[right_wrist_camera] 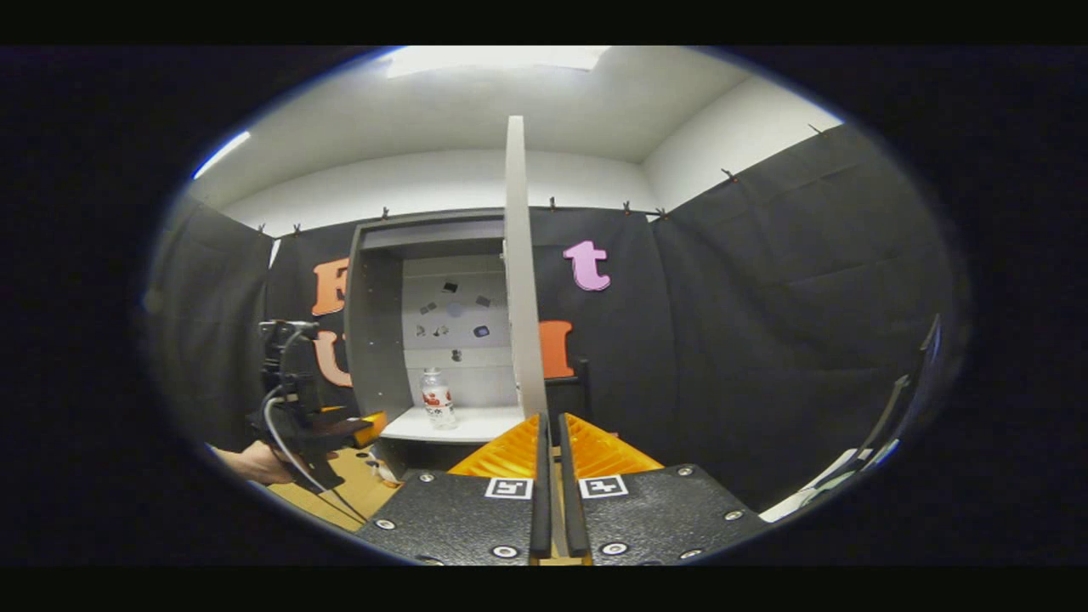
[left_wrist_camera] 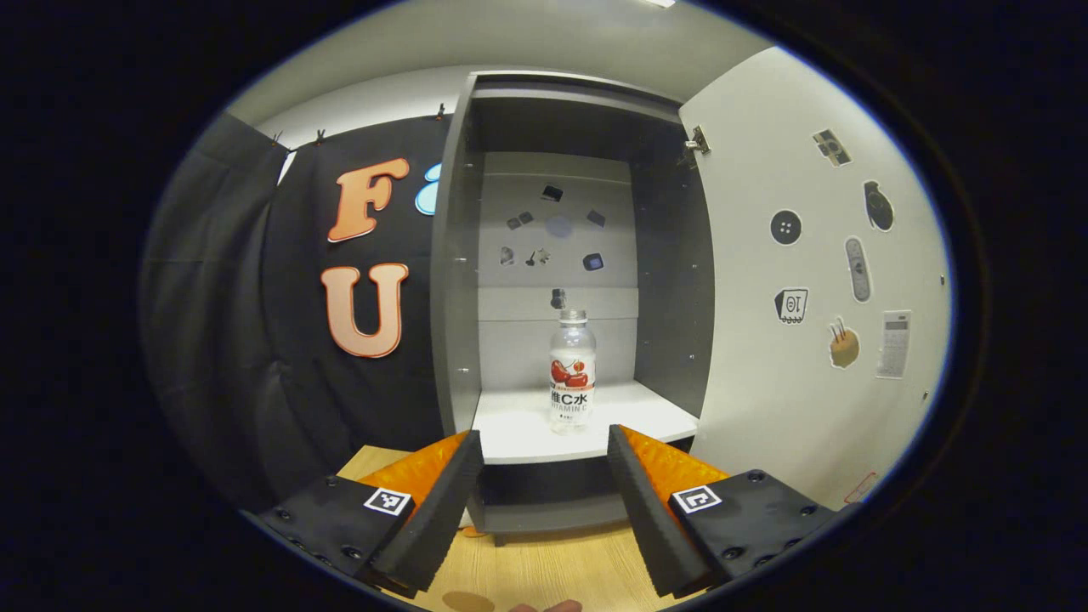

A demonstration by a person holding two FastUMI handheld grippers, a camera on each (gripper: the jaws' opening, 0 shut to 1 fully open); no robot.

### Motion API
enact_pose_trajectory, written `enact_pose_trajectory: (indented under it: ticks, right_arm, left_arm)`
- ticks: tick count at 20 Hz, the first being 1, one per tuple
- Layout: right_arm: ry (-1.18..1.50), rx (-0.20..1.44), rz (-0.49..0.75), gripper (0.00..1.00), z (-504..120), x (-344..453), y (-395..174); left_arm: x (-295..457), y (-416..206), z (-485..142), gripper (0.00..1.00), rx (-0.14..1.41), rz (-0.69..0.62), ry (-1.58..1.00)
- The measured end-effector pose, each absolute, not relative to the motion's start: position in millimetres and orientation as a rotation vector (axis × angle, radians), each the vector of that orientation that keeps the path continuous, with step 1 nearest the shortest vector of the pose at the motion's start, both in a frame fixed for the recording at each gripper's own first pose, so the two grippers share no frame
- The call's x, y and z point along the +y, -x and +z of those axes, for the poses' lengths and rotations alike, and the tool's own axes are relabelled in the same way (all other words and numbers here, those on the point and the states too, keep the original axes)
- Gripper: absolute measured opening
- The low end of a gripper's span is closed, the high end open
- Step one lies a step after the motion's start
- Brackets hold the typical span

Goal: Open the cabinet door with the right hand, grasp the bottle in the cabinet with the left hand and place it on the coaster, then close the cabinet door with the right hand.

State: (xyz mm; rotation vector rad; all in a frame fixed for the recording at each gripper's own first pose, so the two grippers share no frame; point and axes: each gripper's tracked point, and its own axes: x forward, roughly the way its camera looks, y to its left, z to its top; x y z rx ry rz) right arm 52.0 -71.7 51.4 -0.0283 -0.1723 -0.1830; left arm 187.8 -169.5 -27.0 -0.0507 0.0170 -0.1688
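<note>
While the cabinet door (right_wrist_camera: 520,280) stands swung wide open, the right gripper (right_wrist_camera: 551,442) sits at its lower edge, seen at bottom centre of the right gripper view. Jaws nearly together, only a thin slot between them. The door's edge runs down into that slot, but whether both fingers actually press on it, can't tell.

Left gripper (left_wrist_camera: 544,476) at bottom centre of the left gripper view: jaws spread wide, nothing between them, touching nothing. It points straight into the open cabinet (left_wrist_camera: 459,255). Same gripper shows at lower left of the right gripper view (right_wrist_camera: 344,429), with a hand (right_wrist_camera: 255,463) holding it, in front of the cabinet and apart from it.

Bottle (left_wrist_camera: 572,372) stands upright on the white shelf (left_wrist_camera: 518,425) inside the cabinet, centre of the left gripper view, framed between the open fingers but well beyond their tips. Clear, with a red-and-white label. In the right gripper view it's at centre left (right_wrist_camera: 437,399), just left of the door edge.

Door's inner face, with stickers on it, takes up the right side of the left gripper view (left_wrist_camera: 765,340). Cabinet rests on a wooden table (left_wrist_camera: 544,565), bottom of frame.
</note>
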Motion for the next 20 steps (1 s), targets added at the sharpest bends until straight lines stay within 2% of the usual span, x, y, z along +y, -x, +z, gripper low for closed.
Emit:
enact_pose_trajectory:
  ticks: [3,4,6,8,9,12,13,14,15,17,18,19,20]
  right_arm:
    - [0.018,-0.170,-0.192,0.06,48,-35,-46]
    - [0.022,-0.167,-0.186,0.15,44,-20,-46]
    - [0.029,-0.134,-0.164,0.00,32,7,-54]
    - [0.026,-0.095,-0.139,0.10,18,31,-62]
    - [0.021,-0.077,-0.128,0.05,11,42,-74]
    - [-0.009,-0.016,-0.094,0.25,-15,69,-102]
    - [-0.014,-0.004,-0.092,0.29,-20,72,-110]
    - [-0.017,0.008,-0.095,0.30,-25,74,-116]
    - [-0.020,0.020,-0.100,0.26,-28,74,-126]
    - [-0.025,0.038,-0.113,0.34,-32,73,-141]
    - [-0.029,0.042,-0.118,0.31,-34,74,-143]
    - [-0.035,0.055,-0.123,0.37,-38,76,-144]
    - [-0.041,0.064,-0.126,0.39,-42,77,-145]
  left_arm:
    - [-187,-237,-24,0.98,0.003,-0.208,0.061]
    - [-192,-252,-22,0.98,-0.004,-0.217,0.058]
    - [-201,-281,-21,0.96,-0.021,-0.233,0.042]
    - [-210,-308,-20,0.98,-0.036,-0.245,0.035]
    - [-213,-319,-20,0.98,-0.037,-0.250,0.035]
    - [-220,-347,-26,0.96,-0.026,-0.264,0.039]
    - [-220,-356,-28,0.96,-0.026,-0.260,0.042]
    - [-222,-364,-29,0.96,-0.026,-0.264,0.052]
    - [-226,-372,-31,0.96,-0.022,-0.275,0.057]
    - [-233,-389,-32,0.96,-0.025,-0.279,0.046]
    - [-235,-398,-32,0.96,-0.031,-0.274,0.035]
    - [-238,-406,-33,0.95,-0.031,-0.274,0.027]
    - [-241,-414,-35,0.94,-0.029,-0.273,0.026]
